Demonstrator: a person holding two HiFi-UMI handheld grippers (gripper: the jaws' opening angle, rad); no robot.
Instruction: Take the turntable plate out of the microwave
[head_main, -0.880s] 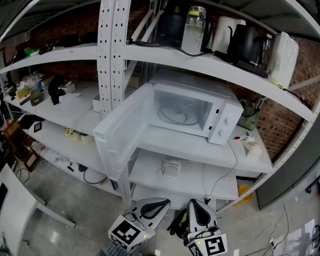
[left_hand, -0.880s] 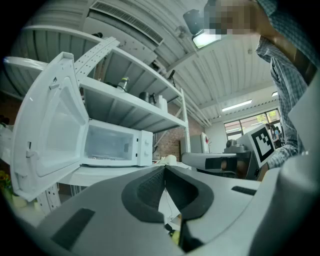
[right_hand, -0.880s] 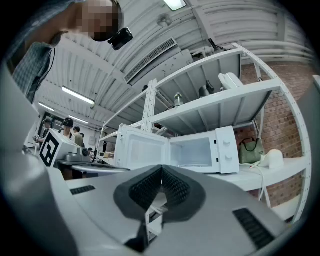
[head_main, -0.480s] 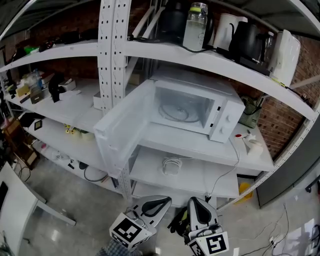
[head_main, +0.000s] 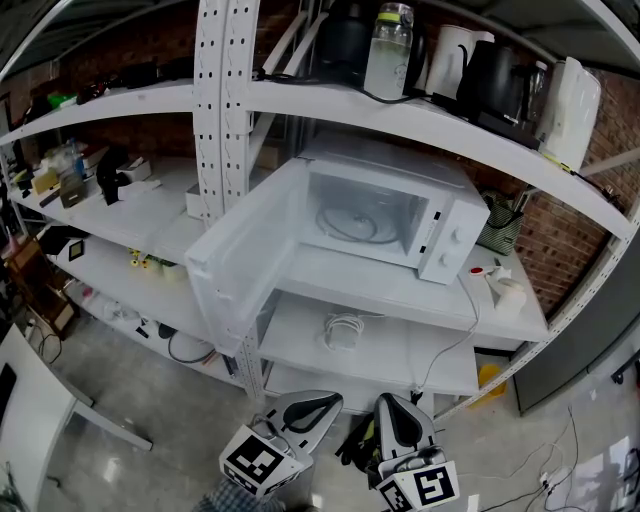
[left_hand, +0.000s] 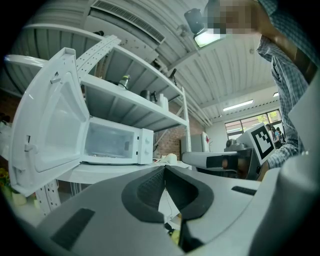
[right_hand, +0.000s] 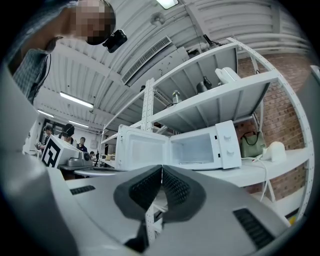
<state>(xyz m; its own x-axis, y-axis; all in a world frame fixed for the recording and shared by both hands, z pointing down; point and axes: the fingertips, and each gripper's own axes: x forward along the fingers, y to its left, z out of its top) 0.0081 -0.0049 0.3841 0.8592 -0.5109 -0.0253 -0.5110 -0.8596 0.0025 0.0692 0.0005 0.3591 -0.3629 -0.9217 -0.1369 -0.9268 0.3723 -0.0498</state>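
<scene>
White microwave (head_main: 400, 170) gapes, turntable plate (head_main: 352, 230) faint inside — left gripper (left_hand: 164, 170) and right gripper (right_hand: 161, 169) closed, empty.

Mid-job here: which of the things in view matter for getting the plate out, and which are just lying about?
For the job: microwave, its open door, turntable plate inside, left gripper and right gripper, both with jaws shut and empty.

Lying about: black kettle, clear jar, coiled cable, woven bag.

I saw a white boxy microwave (head_main: 452, 232), a white metal shelf (head_main: 380, 288) and a red-brown brick wall (head_main: 545, 255); my grey left gripper (head_main: 330, 403) and right gripper (head_main: 392, 404) bore black-and-white square markers (head_main: 255, 465).
</scene>
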